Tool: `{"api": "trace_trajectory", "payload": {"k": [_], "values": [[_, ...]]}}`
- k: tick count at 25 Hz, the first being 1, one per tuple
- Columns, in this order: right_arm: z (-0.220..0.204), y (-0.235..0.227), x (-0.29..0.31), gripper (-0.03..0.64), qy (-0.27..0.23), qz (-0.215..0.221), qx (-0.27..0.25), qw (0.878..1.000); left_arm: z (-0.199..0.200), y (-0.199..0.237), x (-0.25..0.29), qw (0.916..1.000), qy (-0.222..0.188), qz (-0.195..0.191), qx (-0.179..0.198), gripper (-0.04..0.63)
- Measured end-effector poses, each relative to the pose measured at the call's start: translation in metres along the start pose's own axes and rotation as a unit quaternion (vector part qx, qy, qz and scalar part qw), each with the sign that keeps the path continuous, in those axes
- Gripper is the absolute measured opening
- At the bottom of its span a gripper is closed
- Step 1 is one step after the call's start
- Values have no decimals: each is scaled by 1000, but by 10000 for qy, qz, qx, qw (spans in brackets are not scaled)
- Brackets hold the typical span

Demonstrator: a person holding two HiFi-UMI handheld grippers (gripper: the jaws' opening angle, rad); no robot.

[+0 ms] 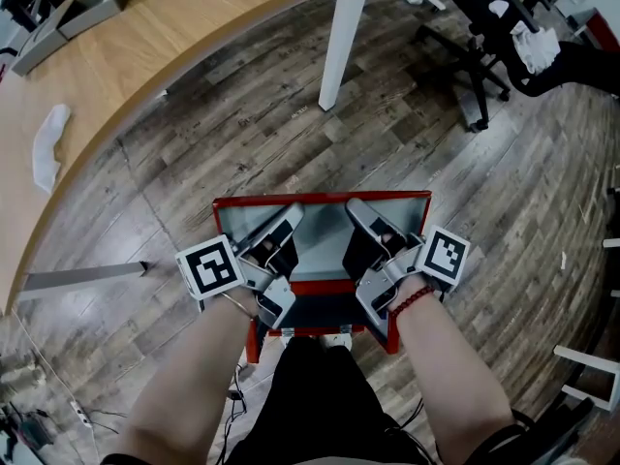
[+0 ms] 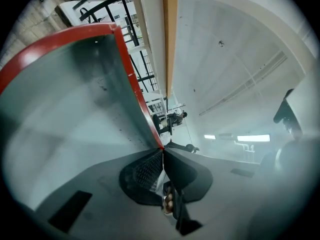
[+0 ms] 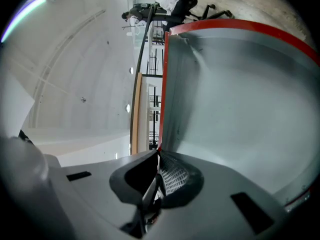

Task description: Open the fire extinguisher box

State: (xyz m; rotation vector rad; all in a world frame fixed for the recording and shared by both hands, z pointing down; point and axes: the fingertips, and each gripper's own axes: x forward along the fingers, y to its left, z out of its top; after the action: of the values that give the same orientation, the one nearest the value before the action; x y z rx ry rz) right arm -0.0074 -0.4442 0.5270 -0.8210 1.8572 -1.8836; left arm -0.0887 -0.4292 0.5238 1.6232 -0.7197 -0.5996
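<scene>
The red fire extinguisher box (image 1: 389, 329) stands on the wood floor right in front of me. Its grey, red-rimmed lid (image 1: 325, 235) is tilted up. My left gripper (image 1: 291, 217) is shut on the lid's left edge and my right gripper (image 1: 356, 209) is shut on its right edge. In the left gripper view the lid (image 2: 65, 99) fills the left side, and its red edge runs down into the closed left gripper (image 2: 162, 152). In the right gripper view the lid (image 3: 240, 99) fills the right side, with its red edge pinched in the right gripper (image 3: 158, 154). What is inside the box is hidden.
A curved wooden table (image 1: 145, 56) with a white leg (image 1: 341, 46) stands beyond the box; a white cloth (image 1: 48, 143) and grey boxes (image 1: 77, 13) lie on it. A black office chair (image 1: 484, 37) is at the upper right. The person's legs are just below the box.
</scene>
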Motion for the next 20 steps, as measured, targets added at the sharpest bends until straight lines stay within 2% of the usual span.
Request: {"api": "trace_trajectory", "payload": {"k": [15, 20], "values": [[-6, 4, -9, 20, 144, 128, 170, 9997, 0, -8, -7, 9990, -423, -132, -87, 14], [-11, 4, -27, 20, 126, 72, 243, 9996, -6, -13, -16, 9981, -585, -8, -166, 12]]}}
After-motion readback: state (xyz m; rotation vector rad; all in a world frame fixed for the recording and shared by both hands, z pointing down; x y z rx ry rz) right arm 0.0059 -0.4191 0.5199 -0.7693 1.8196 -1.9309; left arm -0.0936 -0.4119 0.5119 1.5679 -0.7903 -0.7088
